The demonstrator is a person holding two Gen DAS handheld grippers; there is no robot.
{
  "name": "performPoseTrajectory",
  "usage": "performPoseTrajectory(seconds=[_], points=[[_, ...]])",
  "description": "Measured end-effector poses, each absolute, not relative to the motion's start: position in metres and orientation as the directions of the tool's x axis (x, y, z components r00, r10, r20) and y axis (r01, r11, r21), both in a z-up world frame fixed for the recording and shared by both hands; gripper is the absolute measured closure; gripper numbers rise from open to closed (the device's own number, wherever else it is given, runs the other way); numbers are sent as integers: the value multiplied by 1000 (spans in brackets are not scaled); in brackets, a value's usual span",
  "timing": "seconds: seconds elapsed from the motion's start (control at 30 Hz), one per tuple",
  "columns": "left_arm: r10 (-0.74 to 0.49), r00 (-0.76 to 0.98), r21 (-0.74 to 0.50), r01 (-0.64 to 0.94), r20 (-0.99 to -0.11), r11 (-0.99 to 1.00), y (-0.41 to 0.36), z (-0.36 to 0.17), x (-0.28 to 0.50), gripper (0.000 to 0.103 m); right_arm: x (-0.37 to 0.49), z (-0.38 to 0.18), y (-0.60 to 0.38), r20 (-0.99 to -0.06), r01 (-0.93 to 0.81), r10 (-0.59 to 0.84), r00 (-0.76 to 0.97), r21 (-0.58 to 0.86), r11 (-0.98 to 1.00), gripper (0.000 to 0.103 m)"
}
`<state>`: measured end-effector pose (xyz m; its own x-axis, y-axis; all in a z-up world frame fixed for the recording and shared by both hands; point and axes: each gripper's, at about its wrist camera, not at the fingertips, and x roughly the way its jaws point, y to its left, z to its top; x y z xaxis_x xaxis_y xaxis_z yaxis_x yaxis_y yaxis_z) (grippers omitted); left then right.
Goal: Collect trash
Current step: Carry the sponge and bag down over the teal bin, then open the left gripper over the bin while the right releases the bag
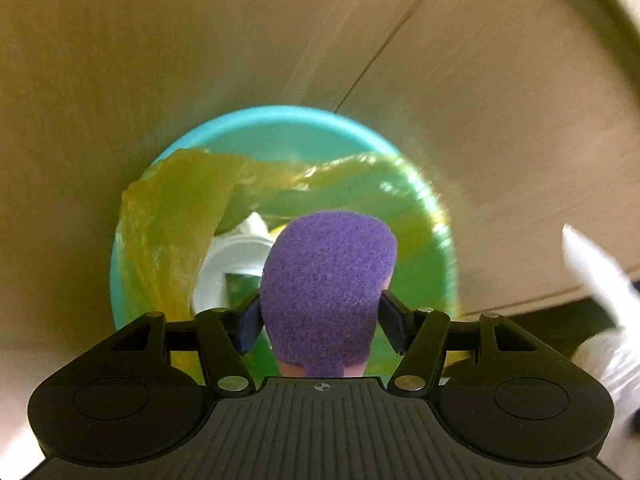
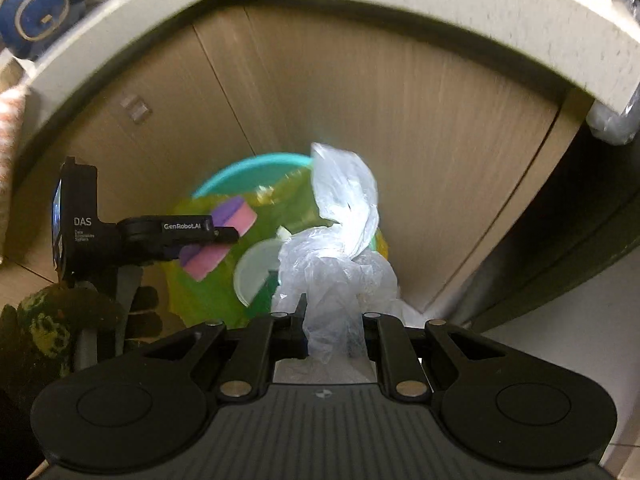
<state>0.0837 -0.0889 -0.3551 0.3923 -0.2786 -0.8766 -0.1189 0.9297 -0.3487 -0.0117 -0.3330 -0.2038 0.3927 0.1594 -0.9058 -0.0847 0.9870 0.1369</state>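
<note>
- Left hand-held gripper (image 1: 320, 320) is clamped on a purple-pink sponge (image 1: 326, 284), above the bin (image 1: 280, 120).
- Right hand-held gripper (image 2: 332, 332) pinches a clear bag (image 2: 340, 248), over the bin's right side.

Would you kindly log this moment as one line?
left gripper: holds sponge | right gripper: holds plastic bag | both over bin

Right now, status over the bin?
Left gripper shut on sponge. Right gripper shut on plastic bag. Both above lined bin. Nothing blocking.

Black ribbed tongs (image 2: 332, 332) (silver pivot screws), camouflage glove (image 2: 44, 328)
</note>
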Motion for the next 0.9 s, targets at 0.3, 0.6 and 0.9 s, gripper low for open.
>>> performPoseTrajectory(seconds=[0.3, 0.6, 0.9], points=[[-219, 469, -172, 141, -855, 975, -121, -374, 67, 37, 78, -232, -311, -888, -133, 315, 334, 287, 949, 90], [-218, 452, -128, 221, -865, 967, -118, -379, 83, 37, 147, -302, -262, -931, -88, 345, 122, 336, 938, 76], [-234, 432, -157, 206, -871, 966, -111, -369, 82, 38, 158, -293, -299, -841, 87, 509, 186, 530, 844, 59]])
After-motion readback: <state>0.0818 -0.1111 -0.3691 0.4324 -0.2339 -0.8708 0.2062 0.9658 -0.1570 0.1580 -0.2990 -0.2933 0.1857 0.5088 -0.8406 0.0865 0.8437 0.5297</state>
